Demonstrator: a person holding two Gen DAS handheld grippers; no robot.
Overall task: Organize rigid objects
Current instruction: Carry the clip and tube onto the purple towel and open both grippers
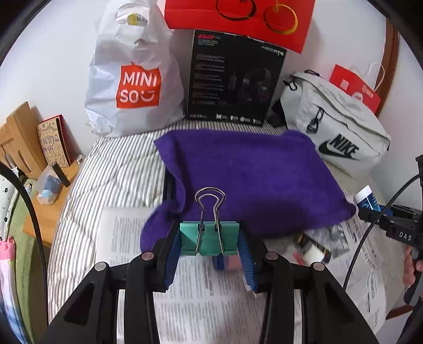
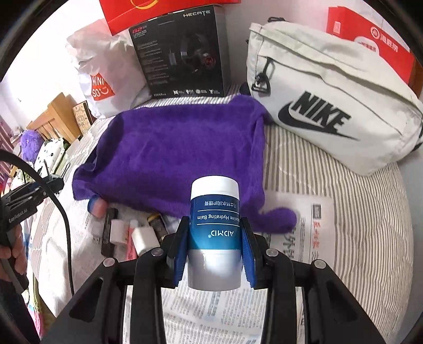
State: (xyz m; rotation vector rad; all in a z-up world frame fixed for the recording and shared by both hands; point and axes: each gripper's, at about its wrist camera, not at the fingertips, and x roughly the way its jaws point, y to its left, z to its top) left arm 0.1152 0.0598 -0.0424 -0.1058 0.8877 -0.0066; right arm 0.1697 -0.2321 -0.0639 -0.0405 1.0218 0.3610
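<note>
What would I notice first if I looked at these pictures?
The big purple towel spread in the middle of the striped bed. Right up close, the left gripper pinches a green binder clip, and the right gripper squeezes a blue and white balm jar. At the back stand a white Miniso bag on the left and a Nike bag on the right.

One binder clip (image 1: 209,238), one balm tube (image 2: 214,232), one purple towel (image 2: 179,150), two red bags (image 1: 238,18).
</note>
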